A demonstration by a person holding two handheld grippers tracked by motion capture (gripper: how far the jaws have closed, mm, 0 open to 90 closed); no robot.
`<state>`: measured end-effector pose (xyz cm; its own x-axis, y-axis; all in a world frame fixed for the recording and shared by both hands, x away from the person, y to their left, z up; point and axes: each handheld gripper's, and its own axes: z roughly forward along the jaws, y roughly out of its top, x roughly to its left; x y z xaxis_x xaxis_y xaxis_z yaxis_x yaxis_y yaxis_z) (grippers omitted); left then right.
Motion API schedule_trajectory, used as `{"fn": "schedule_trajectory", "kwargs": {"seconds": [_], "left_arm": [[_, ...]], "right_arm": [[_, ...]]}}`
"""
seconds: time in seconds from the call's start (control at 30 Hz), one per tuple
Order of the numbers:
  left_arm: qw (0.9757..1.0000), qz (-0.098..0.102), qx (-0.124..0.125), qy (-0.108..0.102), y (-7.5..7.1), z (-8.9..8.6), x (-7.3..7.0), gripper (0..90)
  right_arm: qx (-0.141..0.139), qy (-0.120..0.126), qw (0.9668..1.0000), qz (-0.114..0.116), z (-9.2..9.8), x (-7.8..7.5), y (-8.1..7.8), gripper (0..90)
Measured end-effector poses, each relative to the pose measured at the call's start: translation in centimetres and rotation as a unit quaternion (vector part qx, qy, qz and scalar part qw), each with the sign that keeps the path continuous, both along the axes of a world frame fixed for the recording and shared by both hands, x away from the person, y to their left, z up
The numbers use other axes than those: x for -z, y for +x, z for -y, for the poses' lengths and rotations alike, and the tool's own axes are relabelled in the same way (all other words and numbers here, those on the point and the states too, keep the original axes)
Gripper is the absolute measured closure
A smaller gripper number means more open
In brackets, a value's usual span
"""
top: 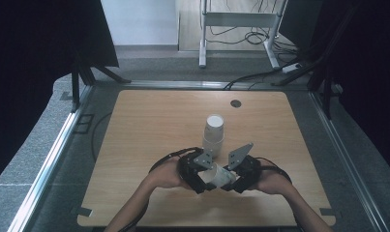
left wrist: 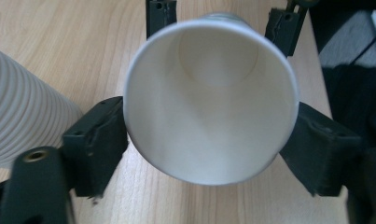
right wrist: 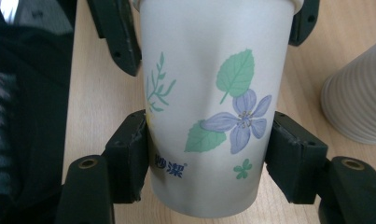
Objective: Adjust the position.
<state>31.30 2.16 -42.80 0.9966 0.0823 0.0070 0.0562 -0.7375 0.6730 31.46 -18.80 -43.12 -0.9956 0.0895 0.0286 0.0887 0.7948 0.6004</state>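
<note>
The paper cup (top: 219, 177) is largely hidden between both grippers in the high view. Its base end is clamped by the right gripper (right wrist: 206, 149). The left gripper (left wrist: 209, 140) is set around its rim, jaws touching both sides; whether they press cannot be told. A stack of cups (top: 213, 134) is seen just behind the paper cup, on the table (top: 144, 145).

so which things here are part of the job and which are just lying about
In the job:
- paper cup, lying sideways between both grippers
- right gripper, shut on the cup's base end
- left gripper, jaws beside the cup's rim
- stack of cups, upside down on the table

Lying about:
- cables on the floor
- desk frame behind
</note>
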Motion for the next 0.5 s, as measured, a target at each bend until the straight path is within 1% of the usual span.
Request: {"fn": "schedule_trajectory", "kwargs": {"seconds": [0.07,0.1,0.13,0.17,0.2,0.27,0.33,0.37,0.43,0.47,0.5], "left_arm": [[0.9999,-0.007,-0.005,-0.014,0.1,-0.3,-0.1,15.7],[0.9999,-0.007,-0.005,-0.014,0.1,-0.3,-0.1,15.0],[0.9995,-0.014,-0.012,-0.026,0.3,-0.5,-0.2,14.9],[0.9991,-0.019,-0.018,-0.034,0.4,-0.6,-0.2,14.7],[0.9991,-0.019,-0.018,-0.034,0.4,-0.6,-0.2,14.5],[0.9983,-0.029,-0.023,-0.045,0.6,-0.8,-0.3,14.5],[0.9973,-0.036,-0.028,-0.057,0.7,-1.0,-0.4,14.5],[0.9971,-0.039,-0.028,-0.060,0.7,-1.0,-0.4,14.7],[0.9967,-0.040,-0.030,-0.064,0.7,-1.1,-0.4,14.9],[0.9967,-0.040,-0.030,-0.064,0.7,-1.1,-0.4,14.9],[0.9964,-0.042,-0.029,-0.068,0.7,-1.1,-0.5,15.3]], "right_arm": [[0.007,0.022,0.9997,-0.006,0.5,0.0,0.0,36.1],[0.007,0.022,0.9997,-0.006,0.5,0.0,0.0,36.1],[0.014,0.045,0.9988,-0.010,0.9,0.1,0.0,36.1],[0.015,0.052,0.9985,-0.011,1.1,0.1,0.0,36.1],[0.015,0.052,0.9985,-0.011,1.1,0.1,0.0,36.1],[0.017,0.069,0.9974,-0.010,1.4,0.2,0.0,36.0],[0.020,0.080,0.9965,-0.007,1.6,0.5,-0.2,36.0],[0.020,0.085,0.9961,-0.006,1.6,0.6,-0.2,35.9],[0.022,0.095,0.9952,-0.005,1.7,0.7,-0.3,35.9],[0.022,0.095,0.9952,-0.005,1.7,0.7,-0.3,35.9],[0.022,0.105,0.9942,-0.005,1.8,0.9,-0.3,36.0]]}}
